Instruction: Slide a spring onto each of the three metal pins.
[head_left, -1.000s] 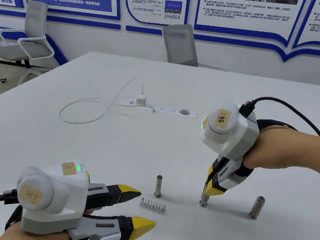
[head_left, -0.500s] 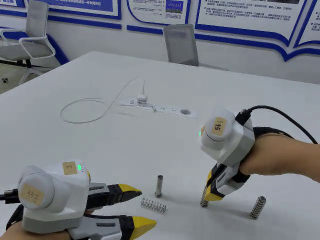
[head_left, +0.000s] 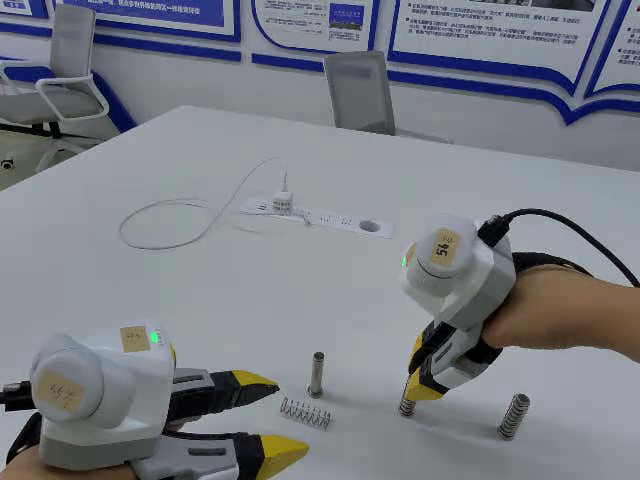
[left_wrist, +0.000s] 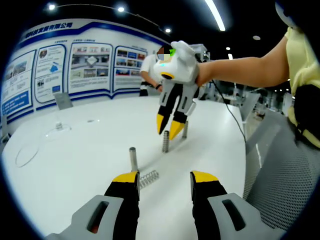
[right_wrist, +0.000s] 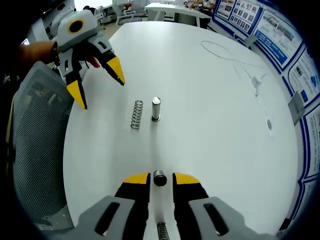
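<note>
We see R gripper (head_left: 416, 391), jaws slightly apart, over sprung pin (head_left: 407, 405), right of bare pin (head_left: 318, 373). Beside bare pin lies loose spring (head_left: 305, 411). L gripper (head_left: 290, 420) nearby, jaws wide apart, empty.

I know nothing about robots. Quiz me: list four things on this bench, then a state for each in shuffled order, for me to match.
1 loose spring
2 pin beside it
3 rightmost pin in the head view
4 left gripper

a carries a fitted spring
b jaws open, empty
c lies flat on the table
d stands upright, bare

Pairs: 1-c, 2-d, 3-a, 4-b.
</note>
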